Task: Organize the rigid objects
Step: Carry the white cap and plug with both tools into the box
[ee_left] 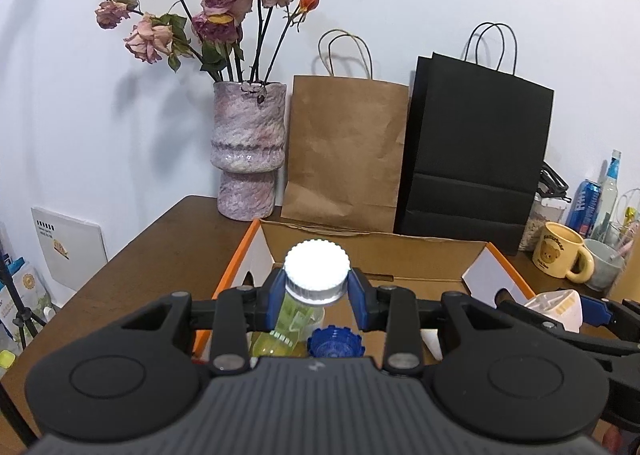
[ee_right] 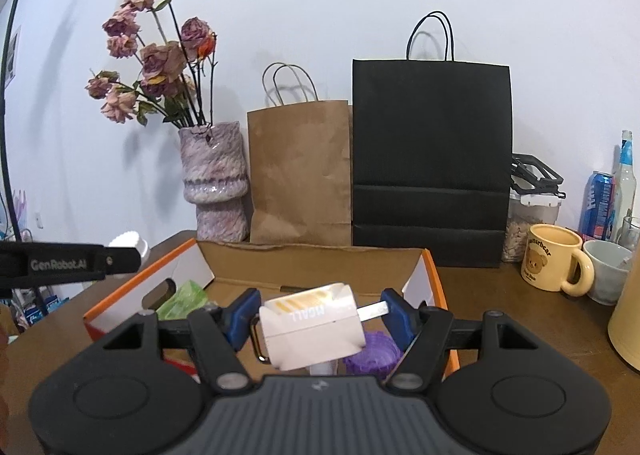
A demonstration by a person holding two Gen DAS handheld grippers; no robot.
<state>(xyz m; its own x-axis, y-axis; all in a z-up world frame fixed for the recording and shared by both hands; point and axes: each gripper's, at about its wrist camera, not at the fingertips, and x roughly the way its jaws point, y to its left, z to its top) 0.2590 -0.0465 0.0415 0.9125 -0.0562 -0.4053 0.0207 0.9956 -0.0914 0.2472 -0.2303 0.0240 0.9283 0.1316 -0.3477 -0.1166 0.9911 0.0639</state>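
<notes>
Brown tabletop (ee_left: 132,255) runs under both our tongs, with a white wall behind.

Nearest us, our left tongs (ee_left: 316,295) are clamped on the neck of a bottle (ee_left: 316,271), just under its white cap, and the bottle hangs over the box (ee_left: 248,243). Our right tongs (ee_right: 320,313) are clamped on a white carton (ee_right: 312,325), tilted, with a flat tab against the right pad; it too is over the box.

Just below the left tongs we see a yellow-green bottle (ee_left: 276,347) and a blue cap (ee_left: 334,341) lying inside. Under the right tongs lie a purple cap (ee_right: 372,355) and, to their left, a green piece (ee_right: 182,301).

We judge the sorting partly done: some things are in the box and two are in hand, not yet put down. Whether these two are going in or coming out we cannot tell.

Beyond the box stand a vase (ee_left: 248,151), a brown bag (ee_left: 344,151) and a black bag (ee_left: 476,151). To the right sits a mug (ee_right: 554,257) among cups and bottles, untouched.
</notes>
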